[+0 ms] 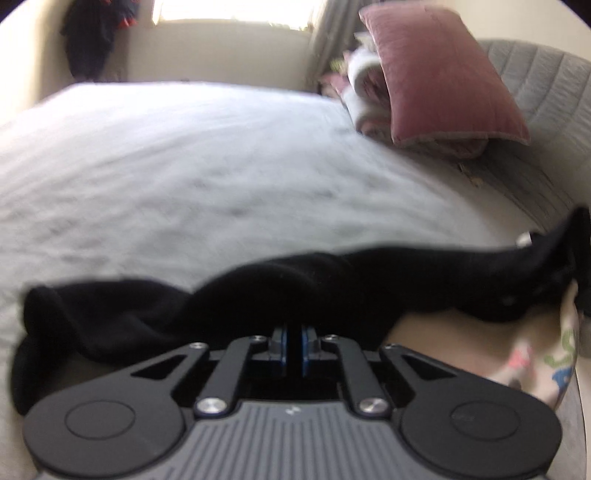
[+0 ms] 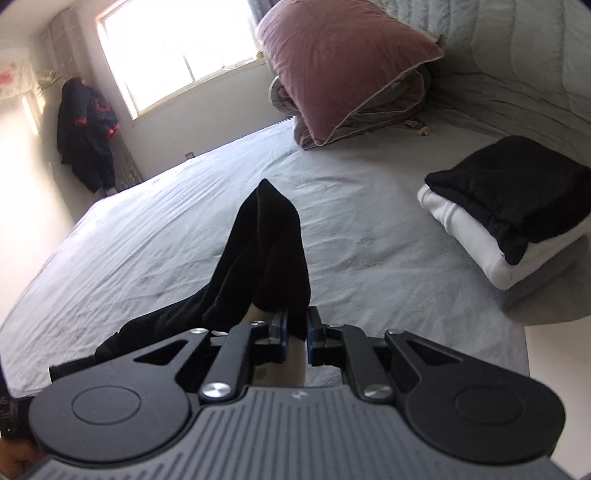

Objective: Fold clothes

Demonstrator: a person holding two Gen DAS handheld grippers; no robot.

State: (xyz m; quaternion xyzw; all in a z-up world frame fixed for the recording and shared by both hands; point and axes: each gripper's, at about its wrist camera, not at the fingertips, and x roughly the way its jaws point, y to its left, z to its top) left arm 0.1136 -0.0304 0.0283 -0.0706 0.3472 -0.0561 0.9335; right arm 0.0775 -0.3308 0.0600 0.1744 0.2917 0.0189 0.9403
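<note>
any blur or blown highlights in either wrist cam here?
Left wrist view: motion blur across the bed sheet and pink pillow, black garment soft-edged, window clipped white. Right wrist view: sharp, sheet creases and the folded stack crisp, but the window is blown out; fisheye bends both.

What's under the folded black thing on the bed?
The folded black garment sits on a folded white garment, which rests on something grey. Most of the white one is covered, so what kind of clothing it is cannot be seen.
</note>
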